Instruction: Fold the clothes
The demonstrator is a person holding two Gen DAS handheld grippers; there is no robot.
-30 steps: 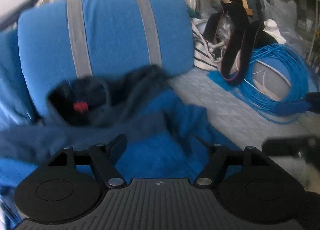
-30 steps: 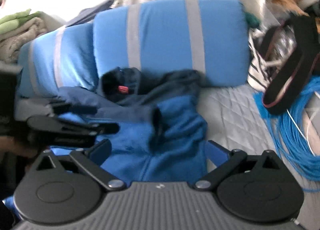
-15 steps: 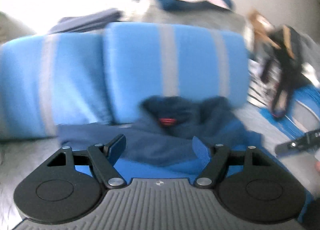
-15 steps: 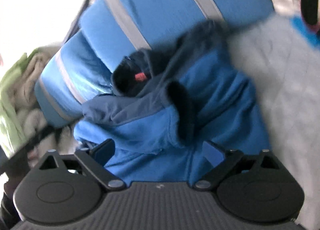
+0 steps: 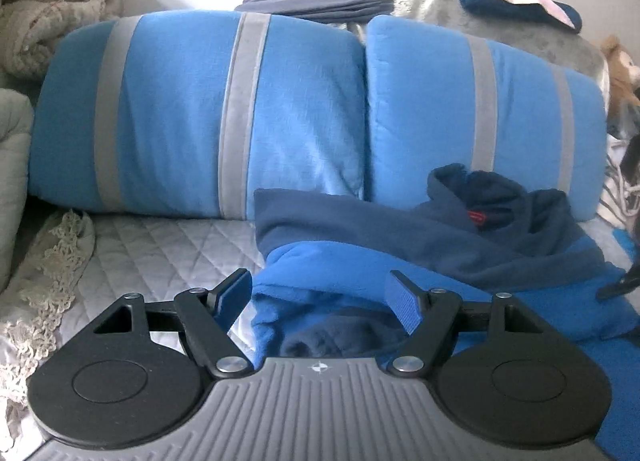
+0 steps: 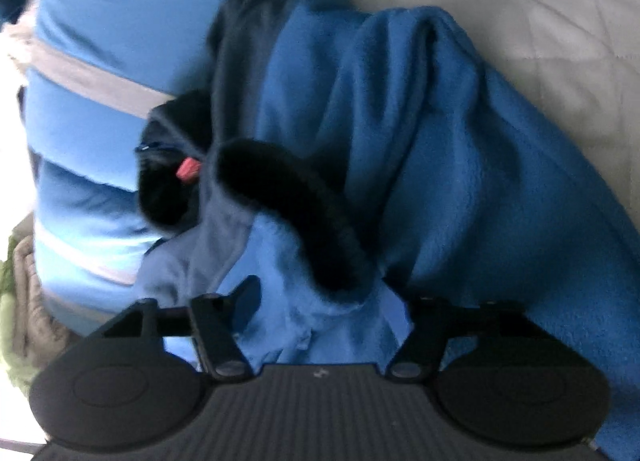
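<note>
A blue fleece jacket (image 5: 460, 277) with a navy yoke, navy collar and red label (image 5: 476, 216) lies crumpled on the bed against the pillows. My left gripper (image 5: 320, 297) is open low over its left end, where a blue sleeve fold with a dark opening lies between the fingers; the pads do not press it. My right gripper (image 6: 322, 301) is rolled and close over the jacket (image 6: 420, 141). Its jaws are closing, with bunched light-blue fleece between them just below a navy cuff (image 6: 288, 197). That view is blurred.
Two blue pillows with grey stripes (image 5: 200, 113) stand behind the jacket on a grey quilted cover (image 5: 160, 245). A lace throw (image 5: 52, 269) lies at the left and folded blankets (image 5: 48, 21) are stacked at the upper left. Folded clothes (image 5: 320, 5) rest behind the pillows.
The left view swung left from the bag and cable to the pillows and the jacket's left end. The right gripper rolled, sank close onto the jacket, and its jaws narrowed.
</note>
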